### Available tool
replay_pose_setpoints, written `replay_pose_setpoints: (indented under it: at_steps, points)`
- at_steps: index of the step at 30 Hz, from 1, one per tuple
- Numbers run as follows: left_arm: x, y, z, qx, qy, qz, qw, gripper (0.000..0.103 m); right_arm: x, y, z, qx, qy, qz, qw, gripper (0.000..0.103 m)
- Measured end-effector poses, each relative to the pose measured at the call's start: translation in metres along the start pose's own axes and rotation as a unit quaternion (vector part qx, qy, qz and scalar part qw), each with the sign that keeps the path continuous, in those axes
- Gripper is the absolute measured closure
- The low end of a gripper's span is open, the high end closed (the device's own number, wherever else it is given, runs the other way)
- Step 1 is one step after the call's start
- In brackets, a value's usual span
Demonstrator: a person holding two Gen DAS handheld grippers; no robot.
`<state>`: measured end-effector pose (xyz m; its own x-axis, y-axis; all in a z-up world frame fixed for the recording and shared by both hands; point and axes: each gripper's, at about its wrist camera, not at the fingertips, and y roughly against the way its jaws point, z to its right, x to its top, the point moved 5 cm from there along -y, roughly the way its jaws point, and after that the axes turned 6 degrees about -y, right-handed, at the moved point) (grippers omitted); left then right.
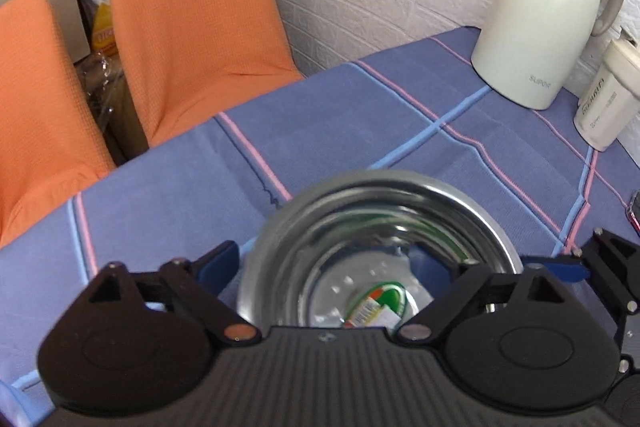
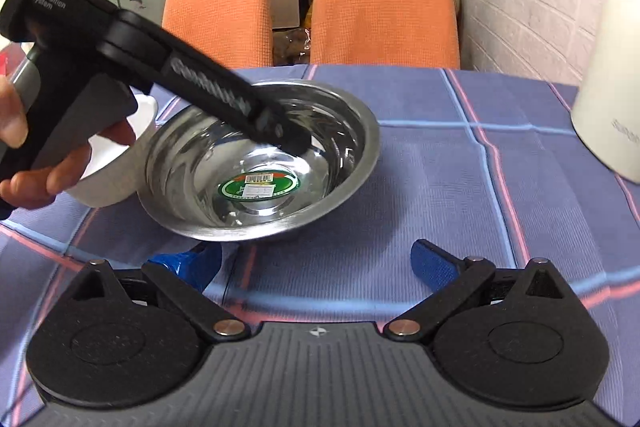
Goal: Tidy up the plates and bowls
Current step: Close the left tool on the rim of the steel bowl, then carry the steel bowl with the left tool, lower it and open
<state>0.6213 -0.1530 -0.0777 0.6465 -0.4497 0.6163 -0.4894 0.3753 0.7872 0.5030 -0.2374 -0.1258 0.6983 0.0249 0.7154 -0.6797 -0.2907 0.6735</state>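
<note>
Steel bowl (image 2: 260, 163) tilted on tablecloth (image 2: 440, 187), left hand-held gripper (image 2: 280, 131) reaching inside — seemingly pinching its rim, right hand-held gripper (image 2: 316, 263) spread wide — empty, nearby.

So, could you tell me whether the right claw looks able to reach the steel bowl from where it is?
Probably yes: the right claw is open, with bare tablecloth before the steel bowl.

Matte black right claw (image 2: 316, 267) with blue pads (image 2: 434, 267) (silver pivot screws); left claw (image 2: 276, 131) marked "DAS".

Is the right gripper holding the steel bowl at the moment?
No; the right gripper is open, on the near side of the steel bowl, with only tablecloth between its jaws.
</note>
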Motion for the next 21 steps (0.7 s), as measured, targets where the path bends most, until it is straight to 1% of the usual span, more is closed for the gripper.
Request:
replay_pose_setpoints:
  at_steps: [2,4,6,8,11,13,16,21]
  points:
    - [-0.002,-0.003,0.001,0.005,-0.01,-0.005,0.9999,0.024,0.002,-0.004,-0.003,0.007,0.01,0.005,1.0,0.015]
    - [-0.005,-0.006,0.002,0.005,-0.013,-0.012,0.9998,0.044,0.004,-0.007,-0.006,0.02,0.016,0.016,1.0,0.017]
    - [-0.006,-0.006,0.002,0.007,-0.014,-0.012,0.9998,0.046,0.007,-0.01,-0.007,0.021,0.023,0.03,0.999,0.018]
    - [-0.007,-0.007,0.003,0.007,-0.014,-0.012,0.9998,0.046,0.011,-0.01,-0.009,0.01,0.028,0.043,0.999,0.019]
    - [-0.008,-0.003,0.006,0.006,-0.013,-0.009,0.9999,0.045,0.017,0.001,-0.013,0.004,0.033,0.072,0.997,0.02]
    - [-0.008,0.003,0.009,0.004,-0.016,0.001,0.9999,0.046,0.017,0.008,-0.013,0.004,0.034,0.08,0.996,0.02]
    - [-0.009,0.01,0.012,0.003,-0.013,0.006,0.9999,0.047,0.014,0.019,-0.015,-0.006,0.033,0.089,0.995,0.02]
    - [-0.02,0.028,0.024,0.006,-0.02,0.022,0.9995,0.046,0.006,0.045,-0.025,-0.016,0.045,0.105,0.993,0.019]
